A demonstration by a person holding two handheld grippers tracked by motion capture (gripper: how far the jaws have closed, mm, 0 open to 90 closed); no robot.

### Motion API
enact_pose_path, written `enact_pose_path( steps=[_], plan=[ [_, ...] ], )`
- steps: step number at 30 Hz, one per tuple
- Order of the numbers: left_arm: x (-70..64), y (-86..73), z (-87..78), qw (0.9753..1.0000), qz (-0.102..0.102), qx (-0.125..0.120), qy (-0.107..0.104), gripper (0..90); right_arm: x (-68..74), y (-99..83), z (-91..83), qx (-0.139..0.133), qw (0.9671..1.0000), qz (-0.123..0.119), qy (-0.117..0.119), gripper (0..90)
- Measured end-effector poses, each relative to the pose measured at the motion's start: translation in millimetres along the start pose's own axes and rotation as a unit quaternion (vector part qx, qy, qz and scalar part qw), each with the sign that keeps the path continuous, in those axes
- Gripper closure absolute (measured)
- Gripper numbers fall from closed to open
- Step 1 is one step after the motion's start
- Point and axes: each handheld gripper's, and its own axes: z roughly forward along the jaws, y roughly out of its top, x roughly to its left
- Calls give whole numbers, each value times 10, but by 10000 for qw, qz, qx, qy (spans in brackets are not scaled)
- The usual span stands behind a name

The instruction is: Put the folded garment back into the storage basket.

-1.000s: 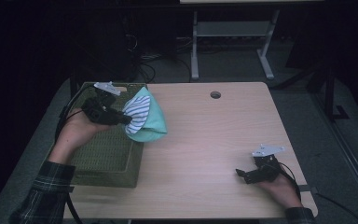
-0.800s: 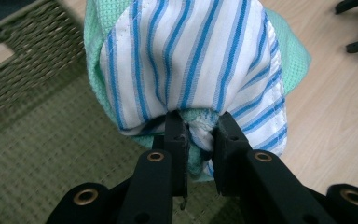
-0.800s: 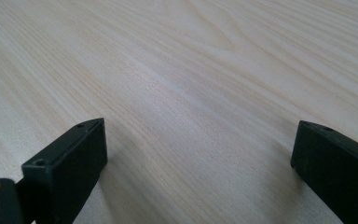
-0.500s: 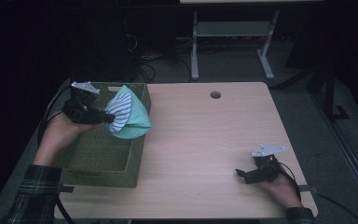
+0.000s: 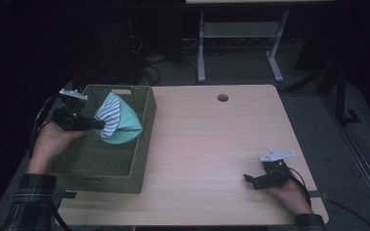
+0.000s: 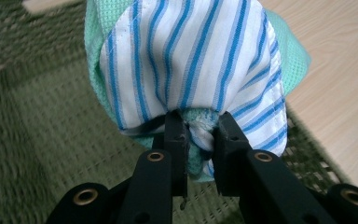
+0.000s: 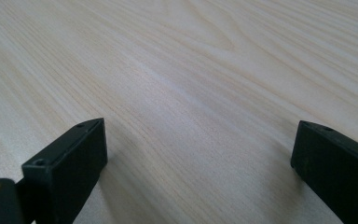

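A rectangular table of light wood point(image 5: 212, 144) is seen, and on its left part a green woven rectangular basket point(image 5: 125, 179) is placed. Above the inside of the basket, a bundle of mint-green cloth with a white and blue striped cloth point(image 5: 118, 120) is held in the air. It is pinched by the left gripper point(image 5: 96, 124), whose jaws are closed tightly on a fold of the bundle. The right gripper point(image 5: 250, 180) is rested on the table near its right front corner, with its jaws spread wide and nothing between them.
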Motion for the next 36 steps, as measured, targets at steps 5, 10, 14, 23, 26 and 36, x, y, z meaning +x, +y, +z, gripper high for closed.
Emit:
enact_pose_path(
  steps=[5,10,14,23,26,36],
  plan=[
    [114,-101,90,9998,-185,87,74,775,0,0,0,0,10000,-3,1,33],
    [188,-197,218,9992,-306,222,136,775,0,0,0,4,10000,3,2,33],
    [200,-243,311,9989,-361,273,129,775,-1,0,0,0,10000,-5,1,33],
    [228,-319,513,9980,-390,468,138,775,-1,0,0,0,10000,-3,2,33],
    [235,-348,581,9977,-425,510,149,775,-1,0,0,0,10000,-2,1,33],
    [266,-460,899,9945,-429,926,253,770,-1,0,-1,1,10000,-5,4,33]
  ],
)
